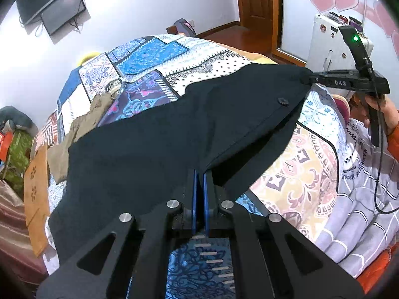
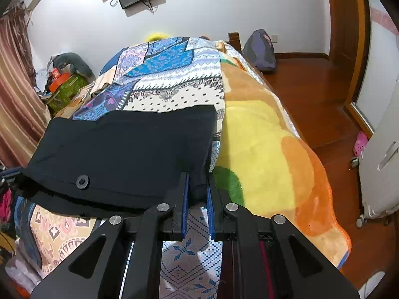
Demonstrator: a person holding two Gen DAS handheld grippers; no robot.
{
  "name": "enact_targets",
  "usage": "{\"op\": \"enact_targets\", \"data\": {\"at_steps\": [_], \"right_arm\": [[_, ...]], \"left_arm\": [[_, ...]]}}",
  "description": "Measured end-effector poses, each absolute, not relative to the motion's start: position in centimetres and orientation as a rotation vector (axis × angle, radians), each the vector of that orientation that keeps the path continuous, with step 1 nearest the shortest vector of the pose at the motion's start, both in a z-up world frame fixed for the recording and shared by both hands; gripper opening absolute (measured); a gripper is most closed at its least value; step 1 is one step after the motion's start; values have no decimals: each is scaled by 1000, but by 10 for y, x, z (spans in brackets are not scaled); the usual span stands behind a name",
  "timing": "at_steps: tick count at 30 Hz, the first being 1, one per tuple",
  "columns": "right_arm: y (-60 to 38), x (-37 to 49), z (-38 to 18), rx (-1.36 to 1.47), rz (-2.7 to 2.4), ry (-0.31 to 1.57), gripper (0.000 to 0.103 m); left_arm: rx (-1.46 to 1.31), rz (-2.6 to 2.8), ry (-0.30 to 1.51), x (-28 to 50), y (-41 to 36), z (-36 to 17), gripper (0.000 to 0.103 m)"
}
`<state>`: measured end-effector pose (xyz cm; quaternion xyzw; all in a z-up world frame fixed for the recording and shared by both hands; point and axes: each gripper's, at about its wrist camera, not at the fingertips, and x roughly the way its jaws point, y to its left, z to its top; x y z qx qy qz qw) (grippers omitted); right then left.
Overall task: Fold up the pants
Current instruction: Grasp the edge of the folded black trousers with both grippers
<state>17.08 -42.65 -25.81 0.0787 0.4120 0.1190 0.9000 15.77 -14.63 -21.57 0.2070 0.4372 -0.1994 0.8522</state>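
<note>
Black pants (image 1: 162, 137) lie spread across a patchwork bedspread (image 1: 154, 57), with a black button (image 1: 282, 101) near the waistband. My left gripper (image 1: 200, 174) is shut on the near edge of the pants. My right gripper (image 2: 198, 186) is shut on a waistband corner of the pants (image 2: 124, 149); it also shows in the left wrist view (image 1: 309, 79), pinching the far right corner. The button shows in the right wrist view (image 2: 82, 182). The waist edge is lifted between the two grippers.
A yellow and orange fleece blanket (image 2: 269, 149) covers the bed's right side. A brown garment (image 1: 74, 129) lies beside the pants at the left. A white suitcase (image 2: 379, 169) and a backpack (image 2: 259, 49) stand on the wooden floor. A cluttered nightstand (image 2: 64, 84) is at the far left.
</note>
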Motion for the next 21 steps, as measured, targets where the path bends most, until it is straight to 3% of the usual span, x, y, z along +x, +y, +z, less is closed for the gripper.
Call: {"op": "enact_targets", "data": {"at_steps": [13,21], "right_arm": [[-424,173,-271,106,210,908,13],[-431,162,-251,63,144,896,36]], "left_arm": [[411,-462,991,154,-145,-241,4],[330,-531,964,143,-137,-205,12]]}}
